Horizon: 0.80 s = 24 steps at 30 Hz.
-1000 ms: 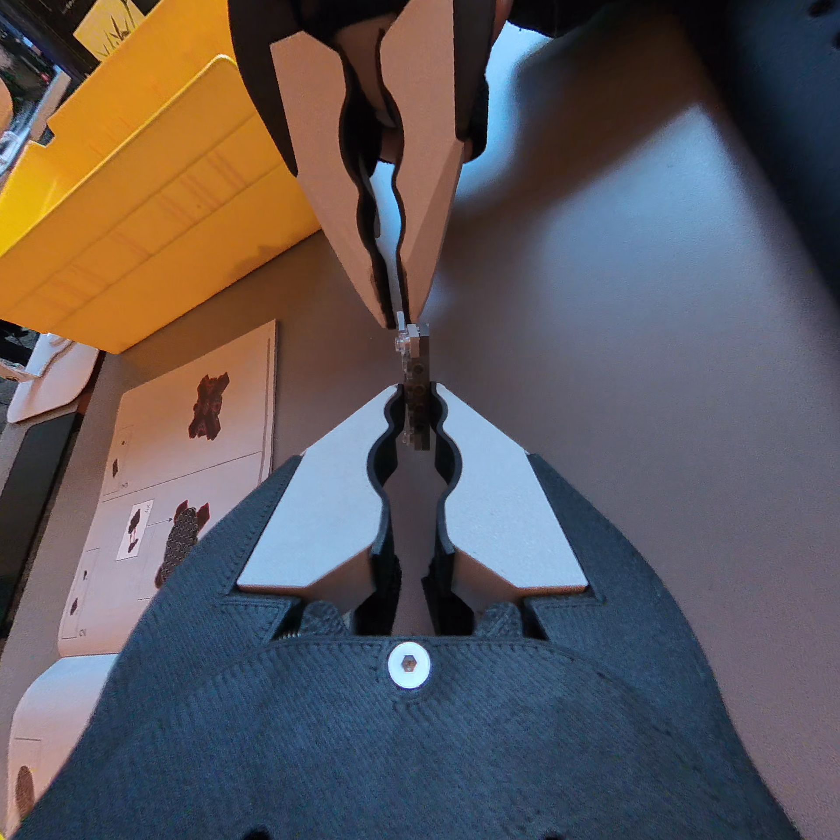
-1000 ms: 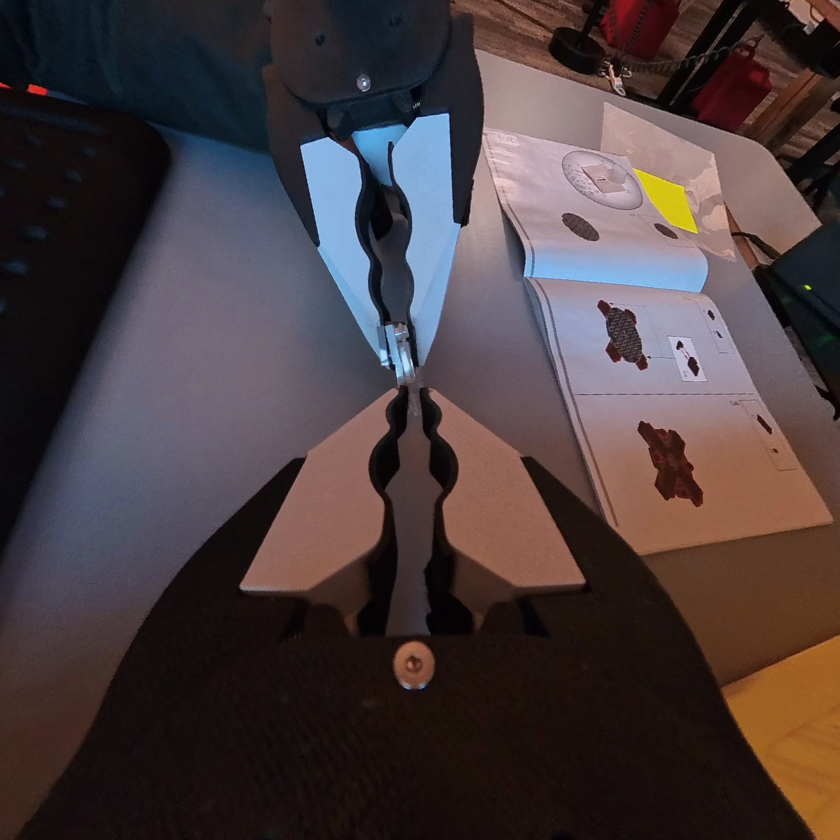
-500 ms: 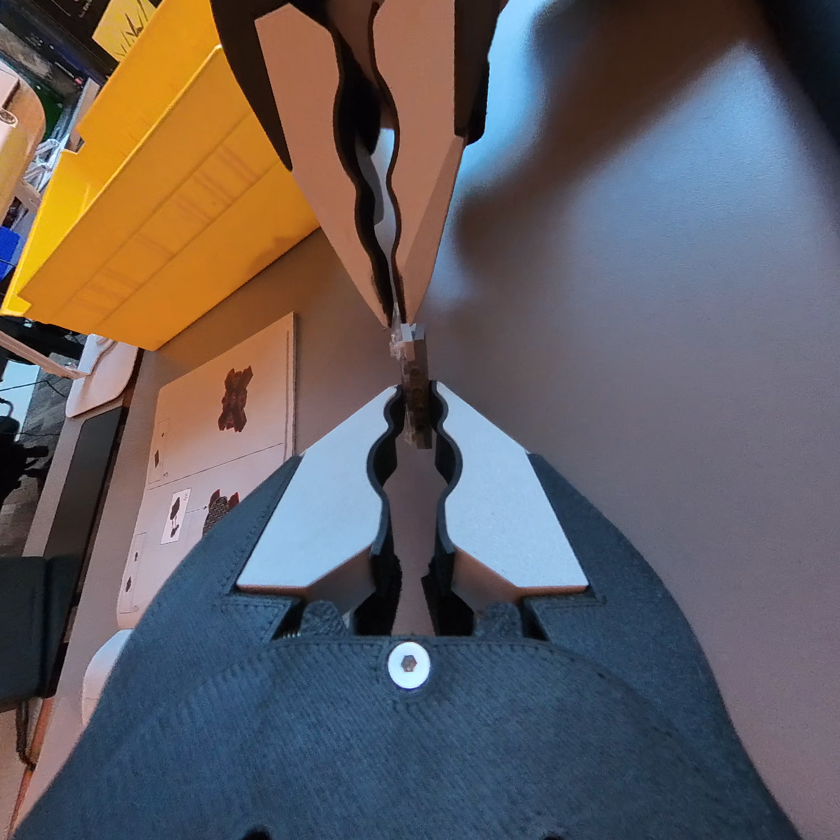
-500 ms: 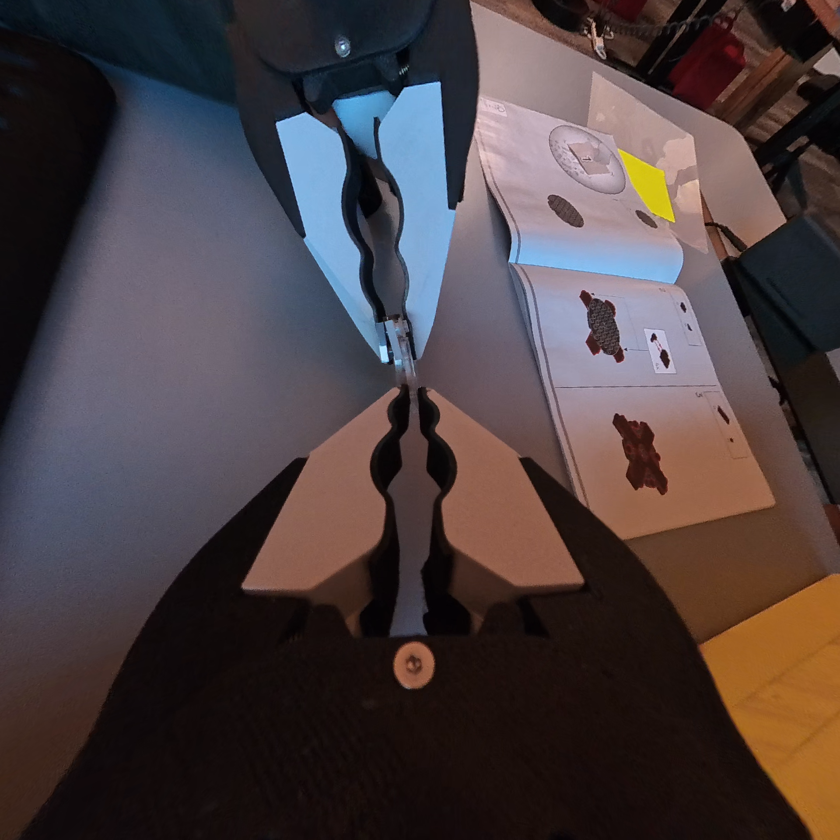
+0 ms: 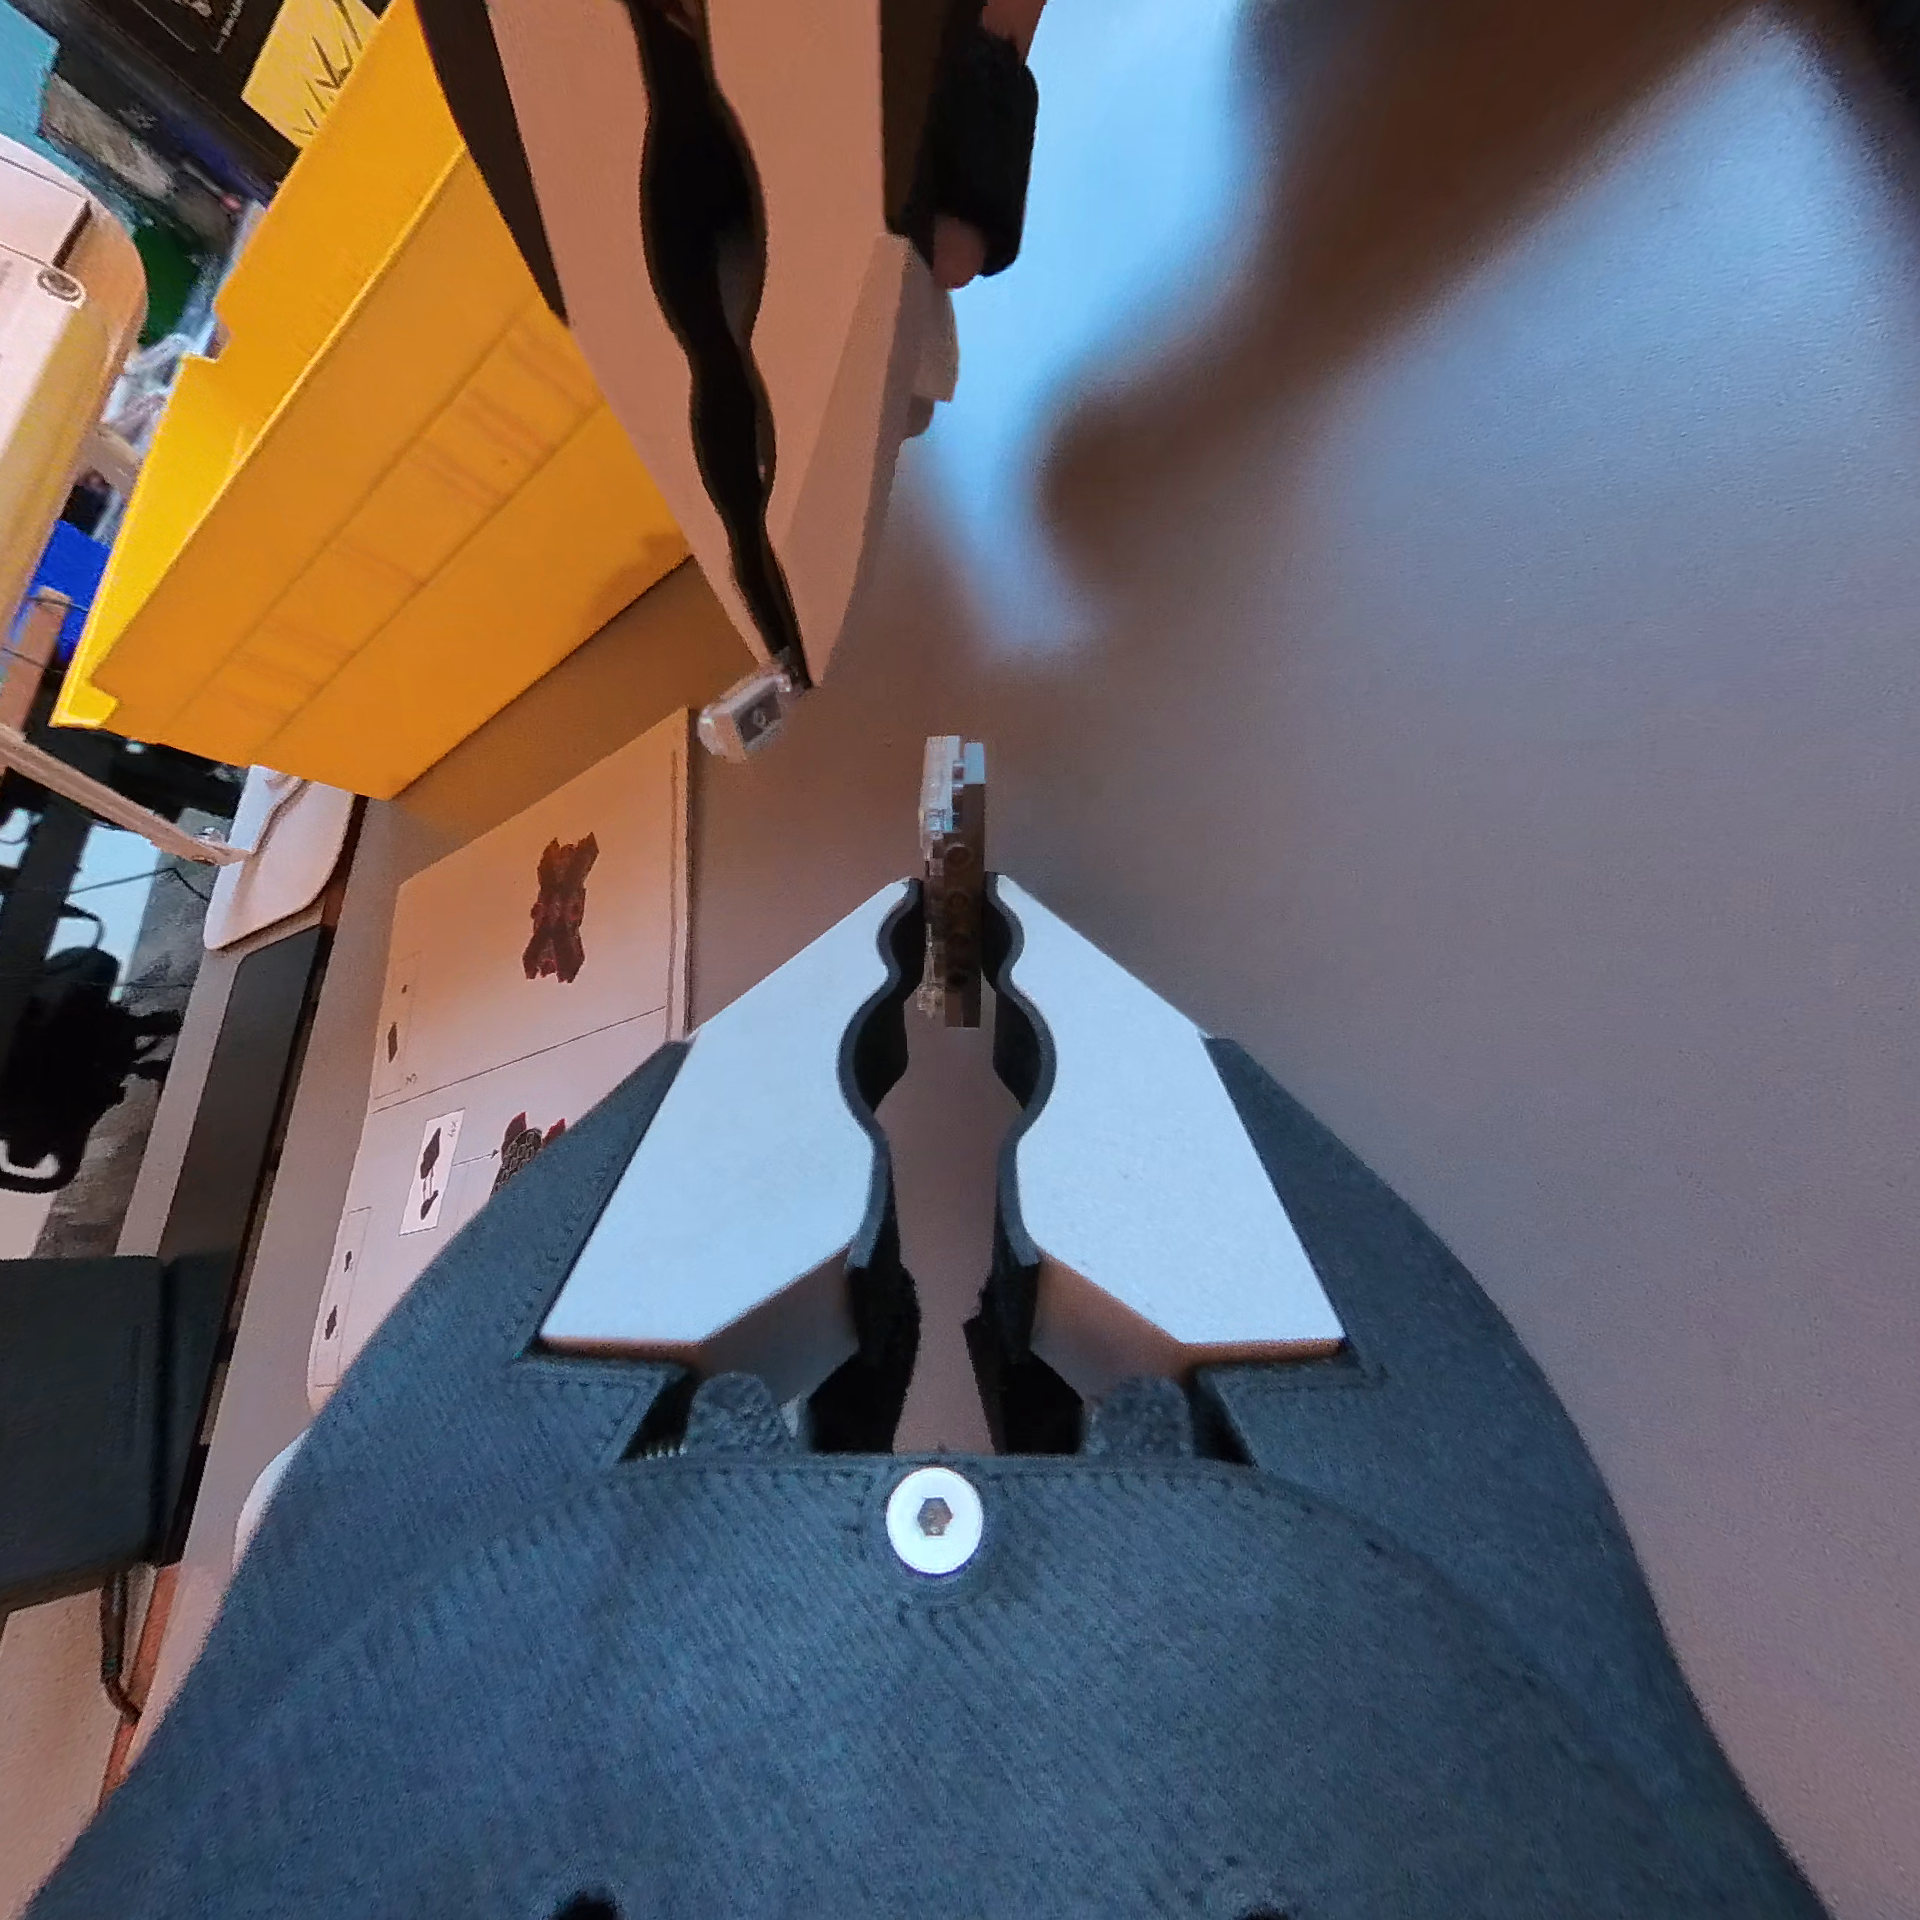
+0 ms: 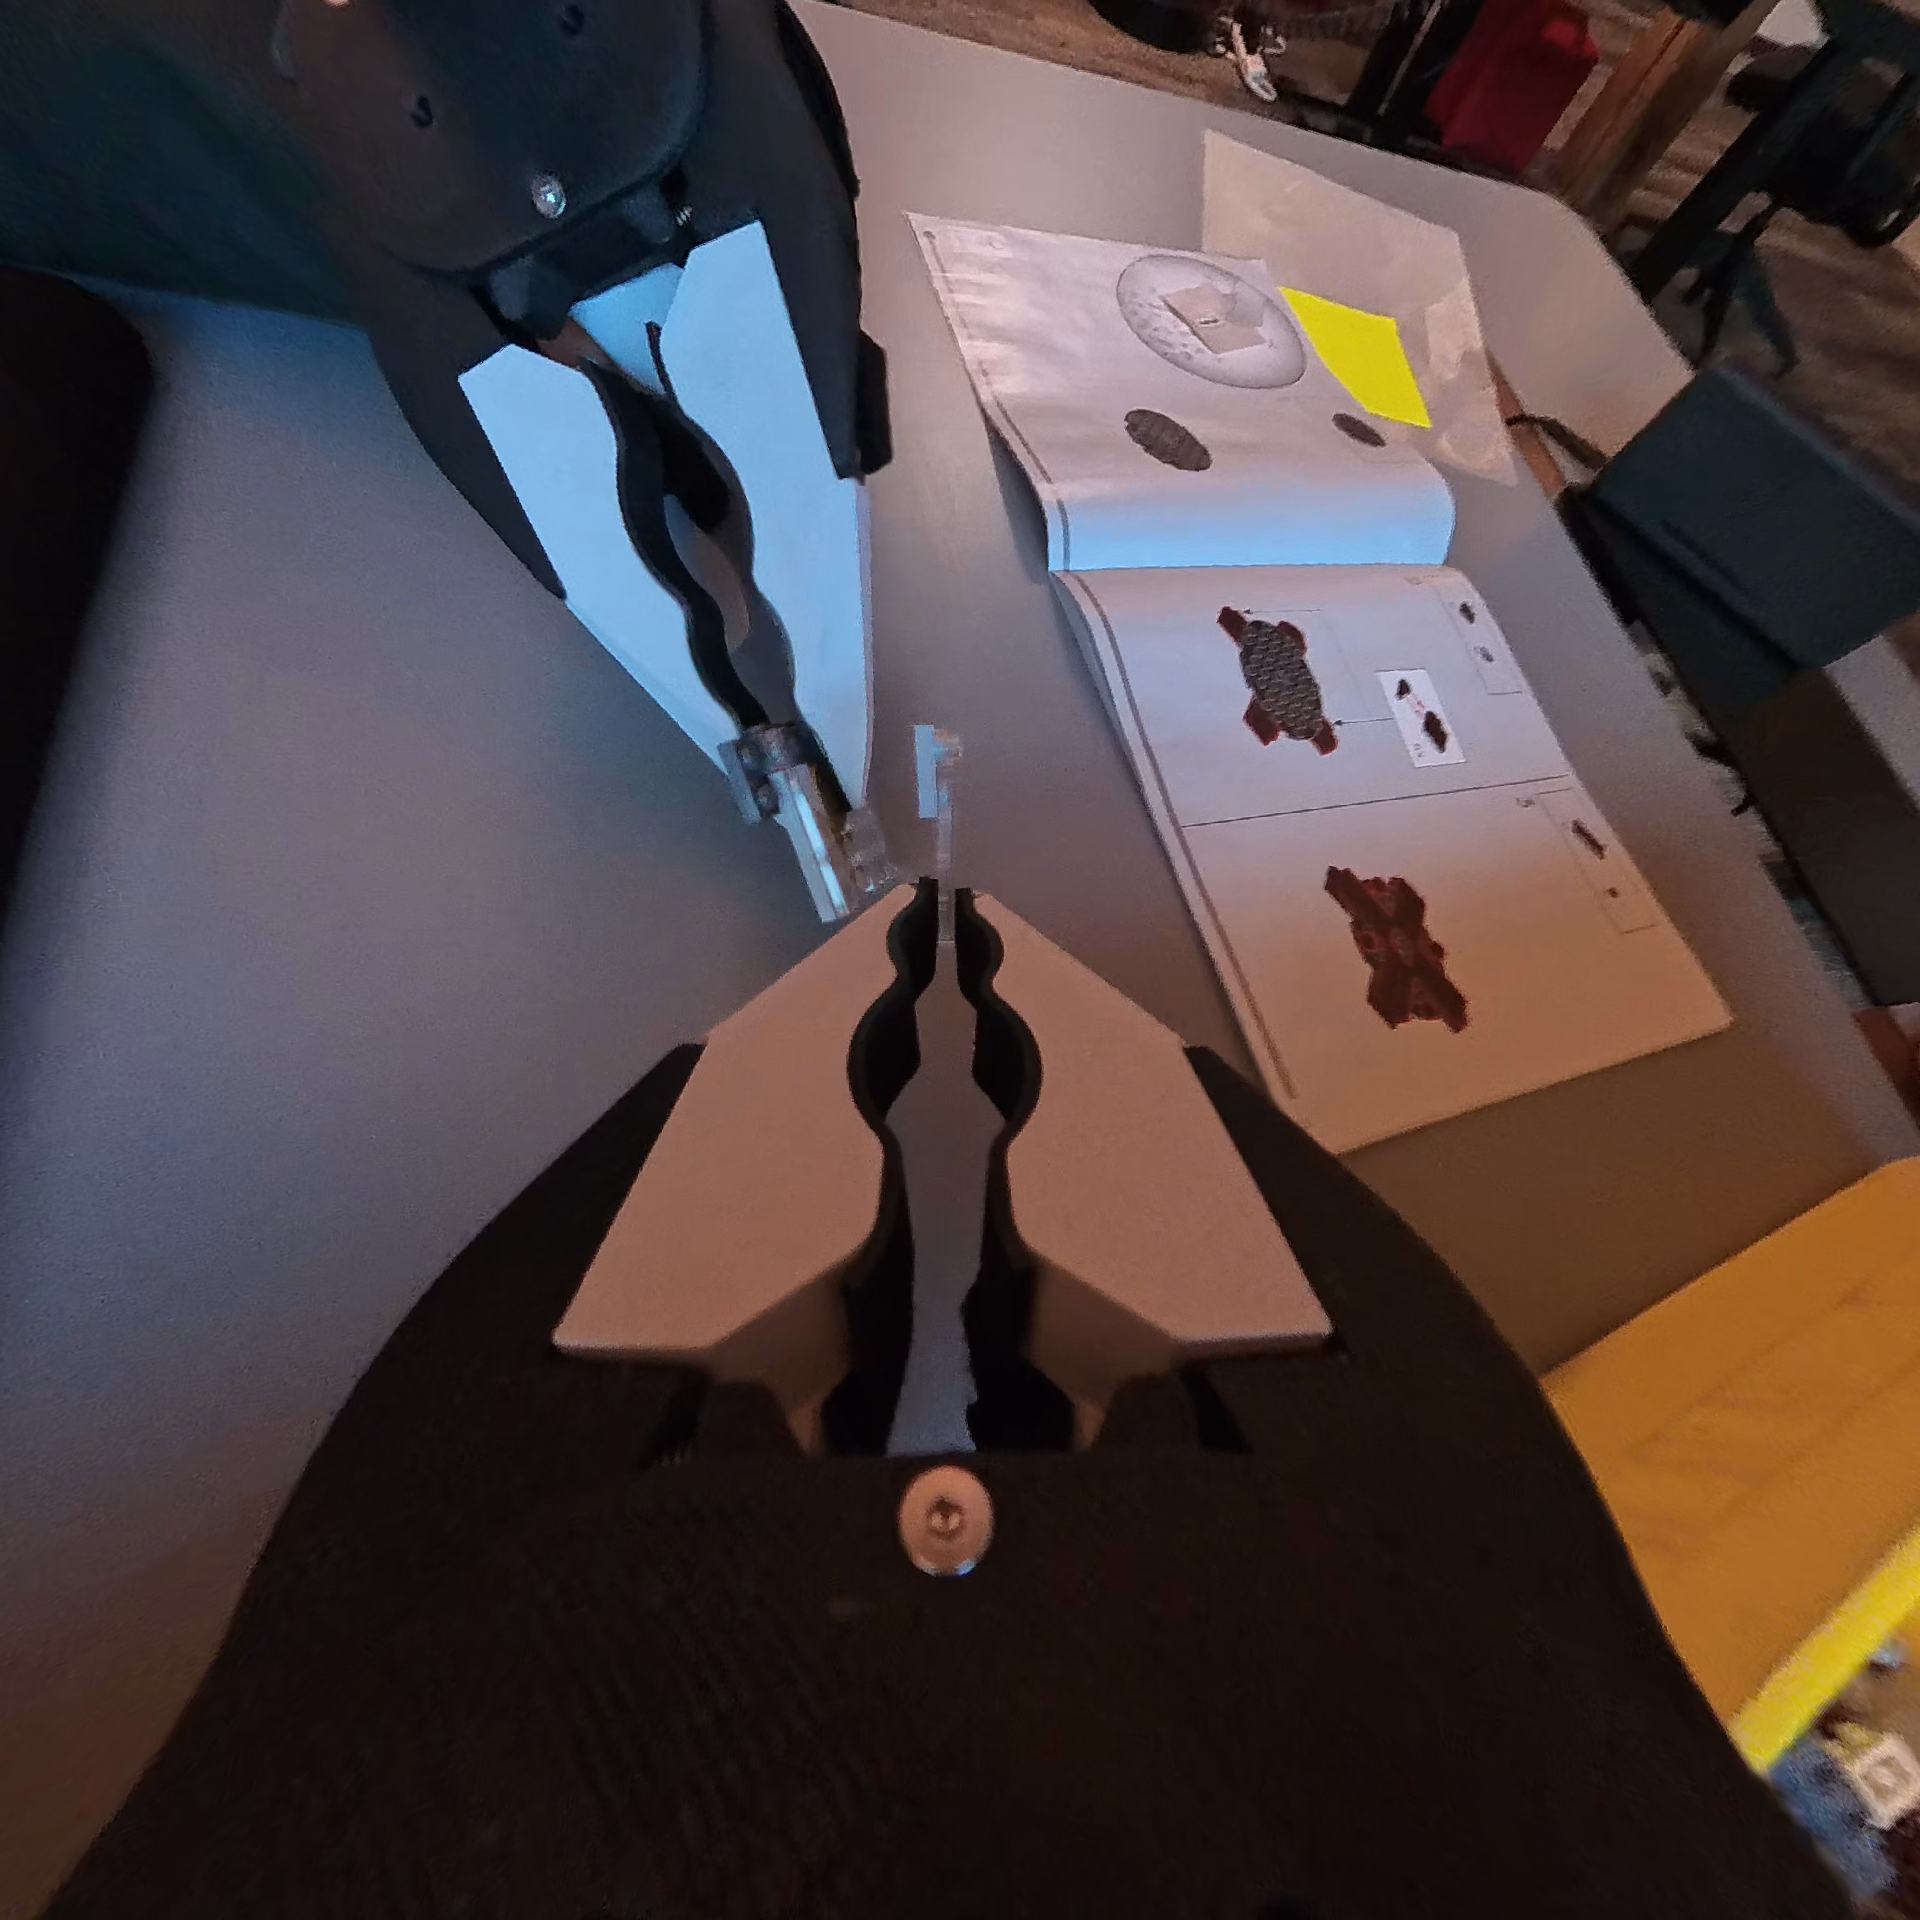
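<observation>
Where the left gripper (image 5: 954, 894) narrows to its tips, the jaws stand closed on a small brick stack (image 5: 954, 883), a dark studded strip with a clear piece at its far end, held edge-on and upright above the grey table (image 5: 1455, 831). The right gripper (image 6: 940, 902) is likewise pinched nearly together, gripping a thin clear piece (image 6: 938, 800) that sticks out past its tips. The two held parts lie near each other without touching; in the left wrist view the right gripper's piece hangs off to the left of the stack, with bare table between them. Seen from the right wrist, the left gripper's fingers come in from the upper left and cover part of the tabletop behind. Beside the grippers an open instruction booklet (image 6: 1403, 810) lies flat, its pages showing dark red and black figures. A clear bag with a yellow slip (image 6: 1356, 353) rests beyond the booklet. A yellow tray (image 5: 343, 499) sits at the table's edge, near the booklet.
</observation>
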Each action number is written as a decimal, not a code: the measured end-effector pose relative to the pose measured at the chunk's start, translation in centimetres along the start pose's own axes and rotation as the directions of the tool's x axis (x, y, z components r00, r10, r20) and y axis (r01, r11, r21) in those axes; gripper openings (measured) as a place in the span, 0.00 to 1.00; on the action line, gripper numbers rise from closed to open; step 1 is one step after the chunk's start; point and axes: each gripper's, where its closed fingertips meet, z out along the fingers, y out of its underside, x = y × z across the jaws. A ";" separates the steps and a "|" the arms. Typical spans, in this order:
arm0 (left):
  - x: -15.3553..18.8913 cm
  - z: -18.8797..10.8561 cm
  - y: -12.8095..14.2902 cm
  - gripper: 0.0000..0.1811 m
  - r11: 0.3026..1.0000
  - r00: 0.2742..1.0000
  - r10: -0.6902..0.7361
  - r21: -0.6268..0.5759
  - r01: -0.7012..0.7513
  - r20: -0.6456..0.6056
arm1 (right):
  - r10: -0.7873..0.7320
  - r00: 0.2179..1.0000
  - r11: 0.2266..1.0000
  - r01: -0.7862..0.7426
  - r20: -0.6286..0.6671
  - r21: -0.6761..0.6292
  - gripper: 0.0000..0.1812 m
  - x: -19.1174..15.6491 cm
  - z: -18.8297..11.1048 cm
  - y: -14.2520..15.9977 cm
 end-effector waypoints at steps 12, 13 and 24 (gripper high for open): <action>-0.1 0.3 0.3 0.32 0.992 0.993 -0.120 -0.049 0.120 0.005 | -0.383 0.902 0.922 0.361 -0.198 -0.138 0.01 1.3 0.2 0.7; 0.0 0.2 0.1 0.36 0.978 0.978 -0.206 -0.037 0.205 -0.044 | -0.395 0.894 0.918 0.373 -0.213 -0.137 0.01 1.5 0.0 0.5; -3.8 -1.4 -3.4 0.12 0.550 0.583 -0.736 0.198 0.812 -0.344 | -0.577 0.754 0.816 0.547 -0.314 -0.186 0.01 1.3 -0.1 -1.5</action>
